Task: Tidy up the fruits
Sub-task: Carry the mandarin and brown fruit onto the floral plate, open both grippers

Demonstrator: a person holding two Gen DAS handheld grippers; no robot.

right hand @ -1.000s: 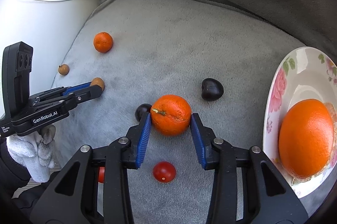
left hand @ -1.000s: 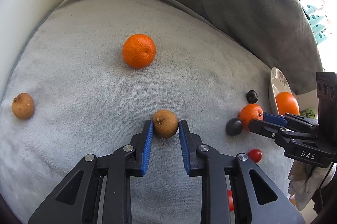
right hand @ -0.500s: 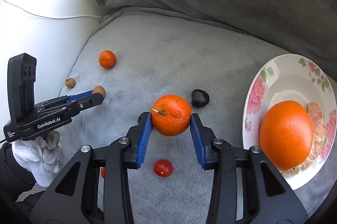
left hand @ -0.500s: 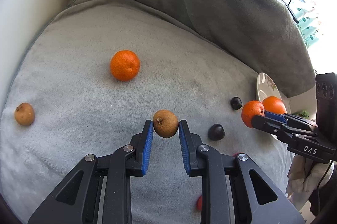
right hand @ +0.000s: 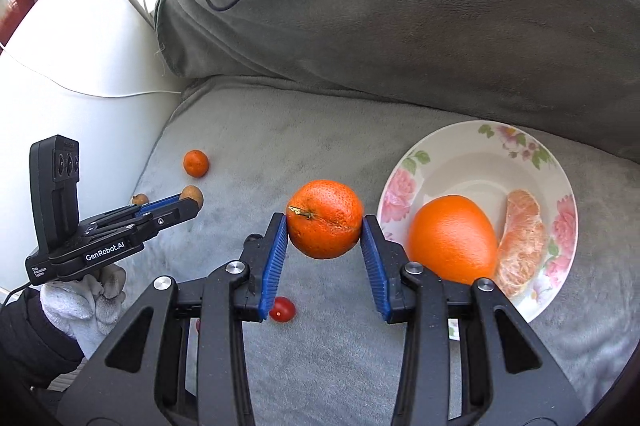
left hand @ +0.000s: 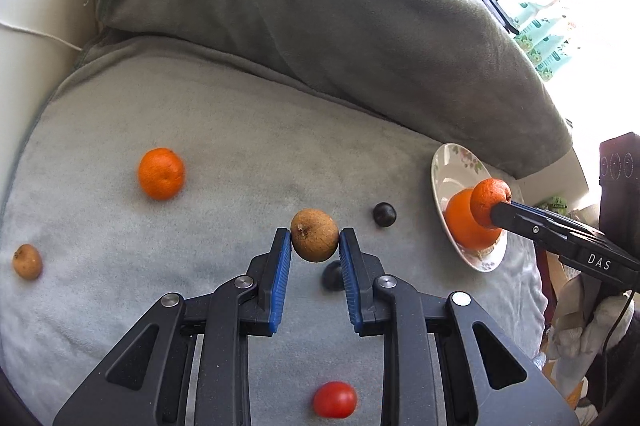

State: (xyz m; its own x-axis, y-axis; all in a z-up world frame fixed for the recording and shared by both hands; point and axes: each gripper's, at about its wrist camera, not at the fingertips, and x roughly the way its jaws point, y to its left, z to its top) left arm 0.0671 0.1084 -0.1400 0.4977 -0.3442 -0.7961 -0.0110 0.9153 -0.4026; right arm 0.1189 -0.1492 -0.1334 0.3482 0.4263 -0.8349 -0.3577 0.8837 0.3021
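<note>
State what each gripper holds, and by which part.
Left gripper: small brown fruit, pinched at its sides. Right gripper: mandarin, pinched at its sides.

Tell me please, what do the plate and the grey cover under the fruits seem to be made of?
The plate looks like glazed ceramic or porcelain: white, glossy, with a printed flower pattern at the rim. It could also be melamine; the pictures cannot settle this. The grey cover looks like soft fleece or plush cloth: matte, with a short fuzzy nap, folds and a loose thread at the edge.
</note>
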